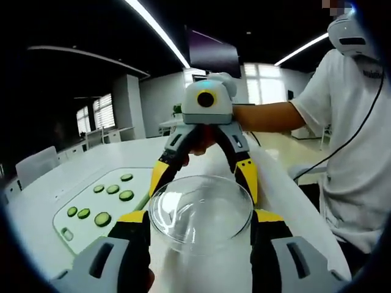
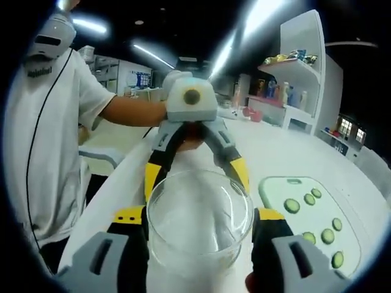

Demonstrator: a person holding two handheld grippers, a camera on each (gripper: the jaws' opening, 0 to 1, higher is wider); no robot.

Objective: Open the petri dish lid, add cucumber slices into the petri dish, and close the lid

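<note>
A clear glass petri dish (image 1: 201, 213) (image 2: 198, 223) hangs above the white table between two grippers that face each other. In the left gripper view my left gripper (image 1: 200, 217) has its yellow-tipped jaws pressed on the dish's sides, and the right gripper (image 1: 203, 176) clasps the far rim from the top. From the right gripper view, my right gripper (image 2: 198, 215) holds the dish and the left gripper (image 2: 197, 174) grips it opposite. I cannot tell lid from base. Several cucumber slices (image 1: 102, 218) (image 2: 292, 206) lie on a pale board (image 1: 79, 235) (image 2: 275, 189) beside the dish.
A person in a white shirt (image 1: 354, 152) (image 2: 49, 140) stands at the table's edge (image 1: 305, 201). White chairs (image 1: 36, 165) stand beyond the far side. A white shelf with bottles (image 2: 305, 67) rises behind the table.
</note>
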